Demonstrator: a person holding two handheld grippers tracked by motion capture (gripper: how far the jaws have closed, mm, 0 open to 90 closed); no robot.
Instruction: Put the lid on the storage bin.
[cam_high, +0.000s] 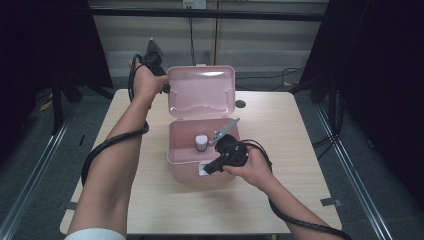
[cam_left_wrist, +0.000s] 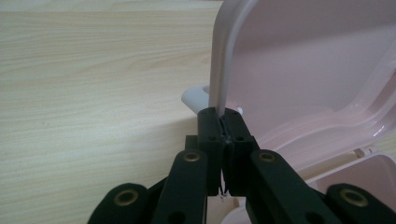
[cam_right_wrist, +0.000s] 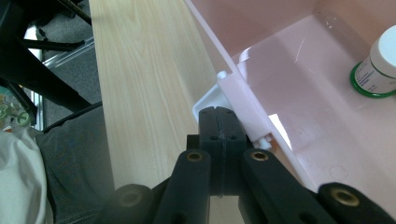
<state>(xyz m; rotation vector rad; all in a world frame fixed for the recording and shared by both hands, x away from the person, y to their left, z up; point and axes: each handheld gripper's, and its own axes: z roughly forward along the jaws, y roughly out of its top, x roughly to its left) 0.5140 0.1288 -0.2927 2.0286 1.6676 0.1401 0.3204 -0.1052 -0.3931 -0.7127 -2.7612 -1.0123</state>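
Left claw (cam_left_wrist: 223, 123) clamps raised lid (cam_high: 201, 90) edge; right claw (cam_right_wrist: 223, 122) closed tight at box (cam_high: 180, 150) front latch (cam_right_wrist: 243, 109); bottle (cam_high: 201, 142) inside.

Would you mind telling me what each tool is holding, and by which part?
The left tool grips the open pink lid by its side edge. The right tool is shut at the box's white front latch; whether it grips it is unclear.
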